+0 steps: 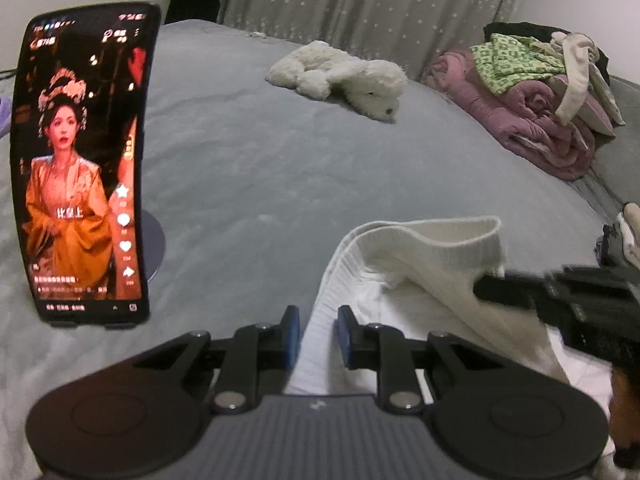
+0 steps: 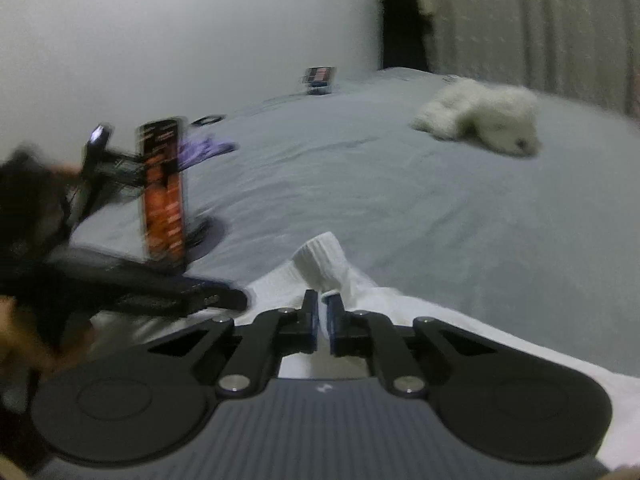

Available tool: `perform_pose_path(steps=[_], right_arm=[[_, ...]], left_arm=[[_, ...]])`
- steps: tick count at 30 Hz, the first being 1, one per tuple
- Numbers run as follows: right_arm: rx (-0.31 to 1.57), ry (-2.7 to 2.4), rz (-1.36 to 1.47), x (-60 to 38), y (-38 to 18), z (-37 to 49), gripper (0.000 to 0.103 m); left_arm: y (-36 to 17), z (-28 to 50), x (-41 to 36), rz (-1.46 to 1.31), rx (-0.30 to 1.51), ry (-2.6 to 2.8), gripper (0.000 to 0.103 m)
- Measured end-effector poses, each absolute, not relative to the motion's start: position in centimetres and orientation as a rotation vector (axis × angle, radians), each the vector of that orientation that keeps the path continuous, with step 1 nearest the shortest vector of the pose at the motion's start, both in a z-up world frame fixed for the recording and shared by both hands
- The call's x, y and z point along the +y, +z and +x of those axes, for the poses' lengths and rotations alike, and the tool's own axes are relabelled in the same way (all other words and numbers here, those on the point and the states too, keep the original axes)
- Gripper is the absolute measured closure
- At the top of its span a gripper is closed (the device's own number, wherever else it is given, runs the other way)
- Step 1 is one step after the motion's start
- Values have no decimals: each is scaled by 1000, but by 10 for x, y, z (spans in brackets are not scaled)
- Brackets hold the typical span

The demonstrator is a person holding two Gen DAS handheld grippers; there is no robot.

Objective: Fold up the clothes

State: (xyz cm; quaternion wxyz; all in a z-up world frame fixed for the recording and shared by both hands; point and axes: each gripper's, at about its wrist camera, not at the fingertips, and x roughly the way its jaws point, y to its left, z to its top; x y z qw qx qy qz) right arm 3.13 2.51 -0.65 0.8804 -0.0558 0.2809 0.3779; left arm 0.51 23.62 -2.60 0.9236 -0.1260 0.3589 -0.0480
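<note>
Here the white garment point(image 1: 420, 280) lies on the grey bed point(image 1: 260, 168), close under both cameras, its ribbed cuff folded over on top. The left tongs point(image 1: 319, 338) stand a little apart with a ribbed strip of the garment running up between the blue pads point(image 1: 293, 338); the cloth fills most of the gap, but whether the pads truly press on it is hard to tell from this angle. In the right wrist view the right tongs point(image 2: 322, 320) are drawn nearly together, clamped on a thin fold of the garment point(image 2: 320, 268), and the ribbed cuff rises just beyond their tips. That view is blurred. From the left wrist view the right tongs come in at the right edge, their black tip at the cuff's side. A phone point(image 1: 80, 168) stands upright on a round stand point(image 1: 154, 244) to the left, its screen lit with a video. Farther up the bed lies a white plush toy point(image 1: 340, 76). At the far right a pink blanket point(image 1: 532, 120) is heaped, with a green patterned cloth point(image 1: 512, 60) and other pale clothes piled on it. A pale curtain point(image 1: 380, 0) hangs behind the bed.
</note>
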Motion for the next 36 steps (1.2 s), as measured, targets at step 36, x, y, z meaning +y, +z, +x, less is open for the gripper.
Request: perform_pose_path(steps=[36], right_arm=[[760,669,8,-21,-11,-24,64]], left_arm=[[-17,-39,212,-638,807,-279,48]])
